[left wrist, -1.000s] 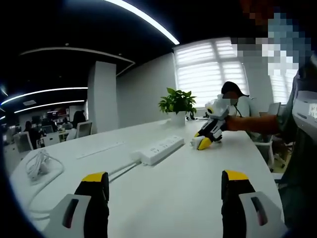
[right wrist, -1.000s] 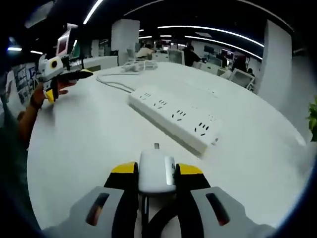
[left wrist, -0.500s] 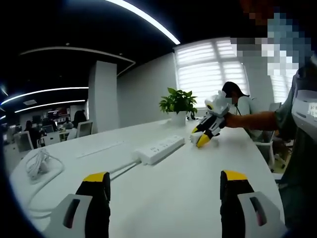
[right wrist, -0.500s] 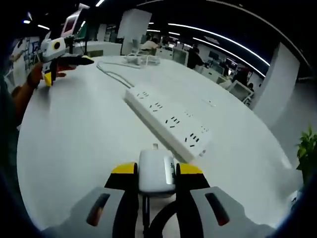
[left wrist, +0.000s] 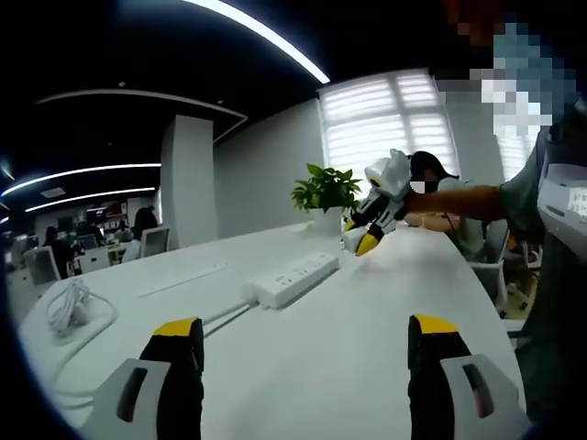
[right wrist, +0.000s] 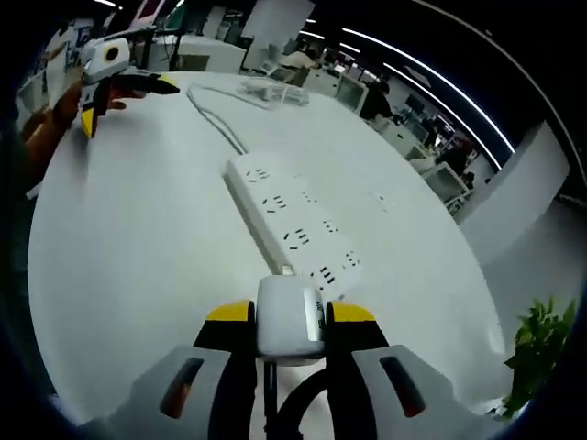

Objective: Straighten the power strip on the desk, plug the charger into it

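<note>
Since the earlier frame, right gripper [right wrist: 290, 323], clamped on charger [right wrist: 290, 316], had closed on power strip [right wrist: 292, 223] at 12 o'clock for insertion; left gripper [left wrist: 304, 353] stood apart.

The left gripper [left wrist: 303, 367] has two grey jaws with yellow caps over black tips and a dark oval slot in each. The right gripper [right wrist: 289, 337] has the same grey, black and yellow jaws. Its white body [left wrist: 383, 188] shows at one o'clock. The person wears a grey short sleeve [left wrist: 530, 179].
</note>
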